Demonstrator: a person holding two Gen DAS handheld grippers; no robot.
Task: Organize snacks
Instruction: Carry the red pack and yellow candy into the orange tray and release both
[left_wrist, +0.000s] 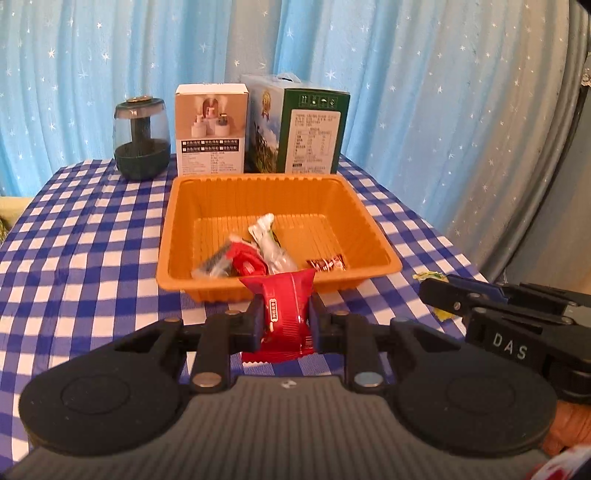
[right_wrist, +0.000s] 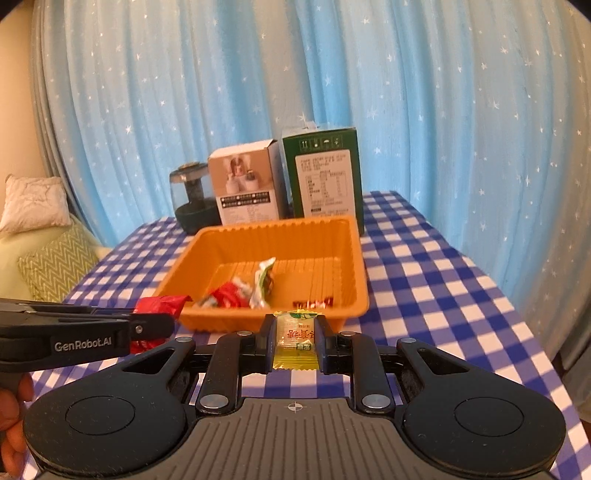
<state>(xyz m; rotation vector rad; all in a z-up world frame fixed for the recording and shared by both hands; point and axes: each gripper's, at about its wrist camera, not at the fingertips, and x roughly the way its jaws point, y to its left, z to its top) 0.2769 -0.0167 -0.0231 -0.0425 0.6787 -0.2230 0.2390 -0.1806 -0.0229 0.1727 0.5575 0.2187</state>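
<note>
The left gripper (left_wrist: 283, 317) is clamped on a red packet (left_wrist: 286, 314); its two fingers (left_wrist: 255, 325) press the packet from both sides, and the packet stands upright btw them, top edge sticking out above the tips. Just ahead of the tips is the near rim of the orange tray (left_wrist: 192, 206). Inside the tray, beyond the fingers, lie a few snacks: a red wrapper (left_wrist: 245, 260), a white-green wrapper (left_wrist: 267, 240) and a small dark red candy (left_wrist: 325, 264) more to the right.

The right gripper (right_wrist: 295, 338) is closed on a yellow sachet (right_wrist: 295, 339), held flat btw its fingers (right_wrist: 267, 339) w/ the printed side up. The tray (right_wrist: 354, 258) is directly in front of these tips too, near but not touching as far as I can see.

In the right view the left gripper comes in from the left side, w/ the red packet at its tip, beside the tray's near left corner.

Behind the tray stand a white box (left_wrist: 210, 129), a green box (left_wrist: 299, 129) and a dark jar (left_wrist: 142, 138), all on a blue checked cloth (left_wrist: 74, 240). A blue star curtain (left_wrist: 406, 74) hangs at the back.
</note>
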